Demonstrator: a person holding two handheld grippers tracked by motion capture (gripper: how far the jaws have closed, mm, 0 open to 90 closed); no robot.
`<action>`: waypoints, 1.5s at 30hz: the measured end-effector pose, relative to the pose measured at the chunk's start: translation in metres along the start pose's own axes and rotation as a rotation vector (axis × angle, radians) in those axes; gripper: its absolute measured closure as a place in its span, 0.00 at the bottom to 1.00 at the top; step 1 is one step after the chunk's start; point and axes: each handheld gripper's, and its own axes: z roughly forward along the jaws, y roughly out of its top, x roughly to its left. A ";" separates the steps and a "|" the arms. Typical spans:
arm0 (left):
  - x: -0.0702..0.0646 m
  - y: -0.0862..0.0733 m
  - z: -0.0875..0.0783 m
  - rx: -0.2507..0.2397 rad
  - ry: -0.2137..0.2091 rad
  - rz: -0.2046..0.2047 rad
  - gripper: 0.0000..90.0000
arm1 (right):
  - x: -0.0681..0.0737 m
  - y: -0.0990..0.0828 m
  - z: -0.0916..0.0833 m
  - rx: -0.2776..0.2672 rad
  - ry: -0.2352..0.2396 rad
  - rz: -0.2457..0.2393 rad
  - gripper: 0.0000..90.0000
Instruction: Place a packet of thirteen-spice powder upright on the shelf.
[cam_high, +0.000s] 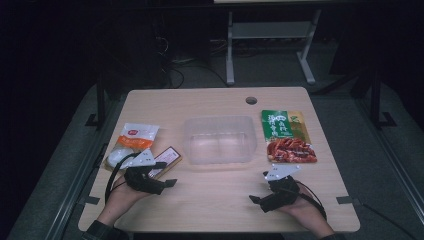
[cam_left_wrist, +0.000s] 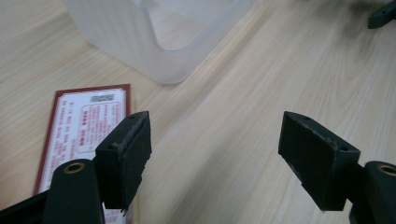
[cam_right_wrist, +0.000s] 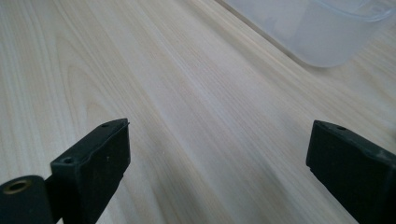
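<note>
The clear tub (cam_high: 219, 139) is being taken as the landmark on the table (cam_high: 220, 205). Nearer the person, the right gripper (cam_high: 256, 200) is being held with jaws apart. At the tub's left, the left gripper (cam_high: 170, 182) is being held low beside the red-bordered packet (cam_high: 167, 157), jaws apart, nothing between them.

The right gripper (cam_right_wrist: 219, 163) has its jaws spread wide over bare wooden table (cam_right_wrist: 154, 88). Nothing lies between them. A clear plastic container (cam_right_wrist: 322, 32) stands at far right.

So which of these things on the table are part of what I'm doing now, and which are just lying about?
In play:
left gripper, jaws open
red-bordered flat packet beside it
clear plastic container

Lying about:
white and orange pouch
green and red food packet
right gripper, open over bare table
</note>
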 end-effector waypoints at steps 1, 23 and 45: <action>0.001 0.000 -0.002 -0.001 0.005 0.000 0.29 | 0.000 0.001 -0.002 -0.007 0.000 0.002 0.07; 0.060 0.020 0.002 0.033 0.144 -0.074 1.00 | -0.004 0.009 0.002 -0.009 0.035 -0.012 0.08; 0.099 0.016 0.048 0.154 0.208 -0.106 1.00 | -0.007 -0.001 -0.001 0.005 0.002 0.017 0.08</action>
